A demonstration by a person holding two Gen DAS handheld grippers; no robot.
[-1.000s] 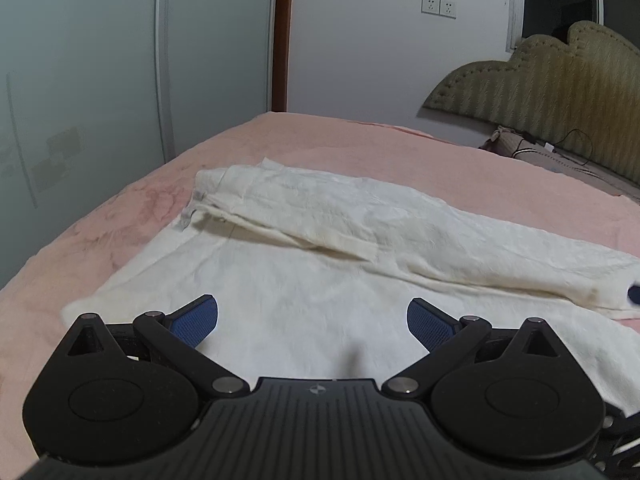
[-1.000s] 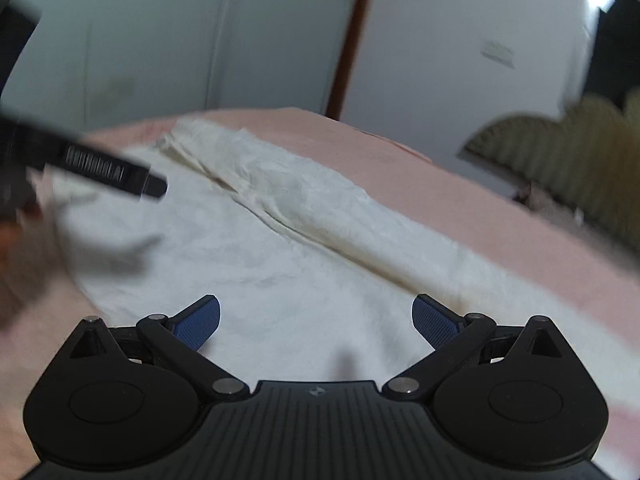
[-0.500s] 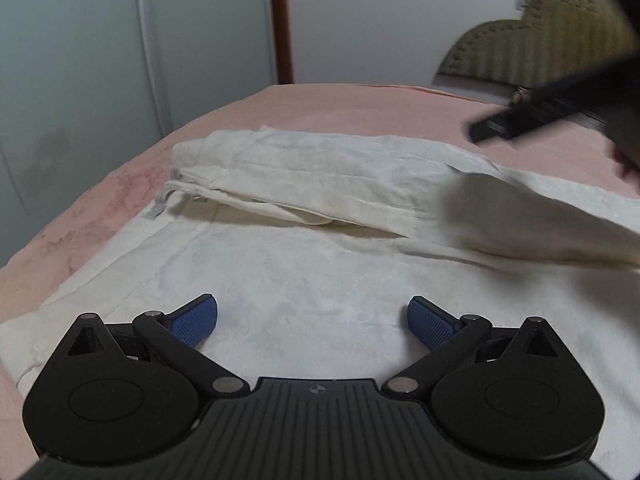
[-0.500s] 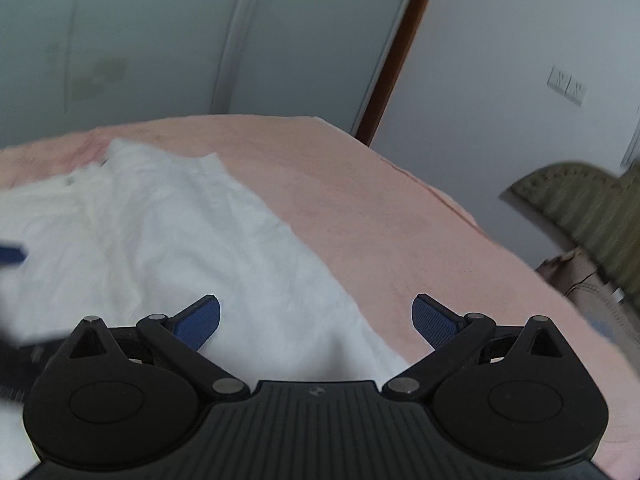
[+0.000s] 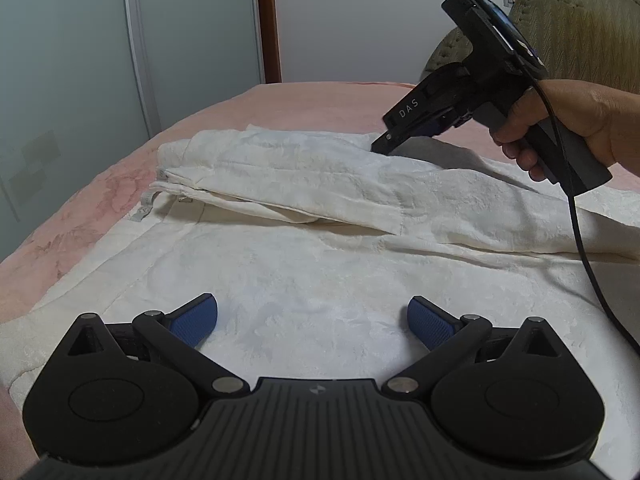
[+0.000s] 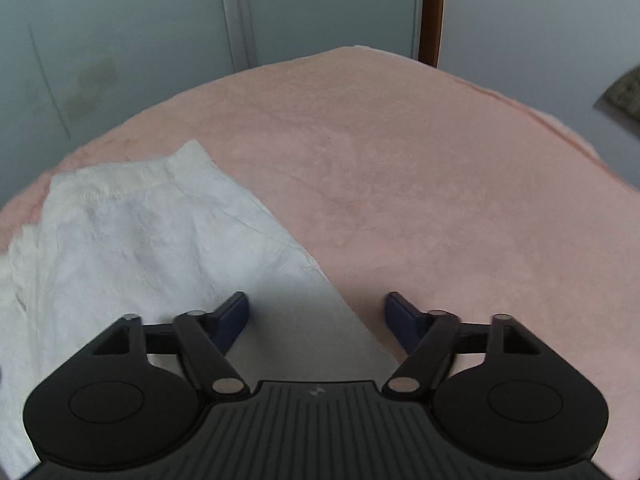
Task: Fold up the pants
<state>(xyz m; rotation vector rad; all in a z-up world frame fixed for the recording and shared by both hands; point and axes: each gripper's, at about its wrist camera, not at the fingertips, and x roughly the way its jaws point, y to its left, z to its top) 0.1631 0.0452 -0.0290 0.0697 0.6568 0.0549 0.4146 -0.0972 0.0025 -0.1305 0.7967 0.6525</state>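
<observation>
Left wrist view
- pants (image 5: pixel 312 184): cream, spread flat across the pink bed (image 5: pixel 332 100), one leg folded over along the far side, waistband off to the left
- left gripper (image 5: pixel 313 318): spread wide, blue pads (image 5: pixel 196 320) low over the near cloth, nothing pinched
- right gripper (image 5: pixel 380 146): gripped by a hand (image 5: pixel 576 120), nose tipped down at the far edge of the folded leg; touching or not, hard to say

Right wrist view
- right gripper (image 6: pixel 317 316): been closing in just now, still a clear gap, pads not pressing anything
- pants (image 6: pixel 132 240): edge running diagonally under the gap, left pad (image 6: pixel 234 316) over cloth, right pad over bare bed (image 6: pixel 440 180)
</observation>
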